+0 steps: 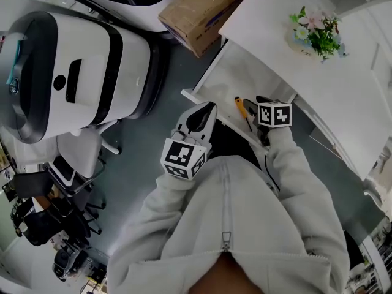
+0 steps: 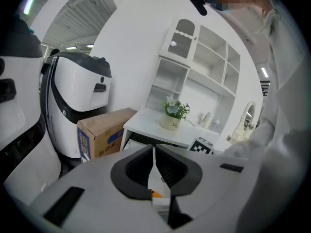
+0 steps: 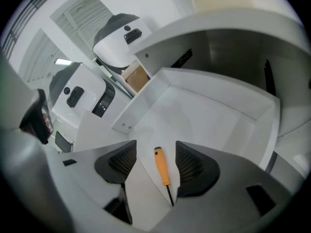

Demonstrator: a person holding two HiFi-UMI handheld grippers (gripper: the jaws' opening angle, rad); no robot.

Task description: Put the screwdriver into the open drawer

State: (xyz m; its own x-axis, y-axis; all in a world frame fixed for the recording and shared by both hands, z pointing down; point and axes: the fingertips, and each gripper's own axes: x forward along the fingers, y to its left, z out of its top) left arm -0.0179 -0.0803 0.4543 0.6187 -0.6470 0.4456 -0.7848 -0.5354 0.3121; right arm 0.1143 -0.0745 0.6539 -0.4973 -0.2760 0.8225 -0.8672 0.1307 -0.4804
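The screwdriver (image 1: pixel 241 109), orange handle and thin dark shaft, lies flat on the floor of the open white drawer (image 1: pixel 233 72), near its front edge. My right gripper (image 1: pixel 254 105) hovers just above it and is open. In the right gripper view the screwdriver (image 3: pixel 162 168) rests on the drawer floor (image 3: pixel 204 115) between the two spread pads, touching neither. My left gripper (image 1: pixel 205 110) is shut and empty, held left of the drawer's front corner. In the left gripper view its pads (image 2: pixel 154 166) meet along a thin seam.
The drawer sticks out from under a white desk top (image 1: pixel 269 23) carrying a potted flower (image 1: pixel 315 32). A cardboard box (image 1: pixel 199 14) stands on the floor beside the desk. A large white machine (image 1: pixel 67 72) and office chairs (image 1: pixel 55 213) fill the left side.
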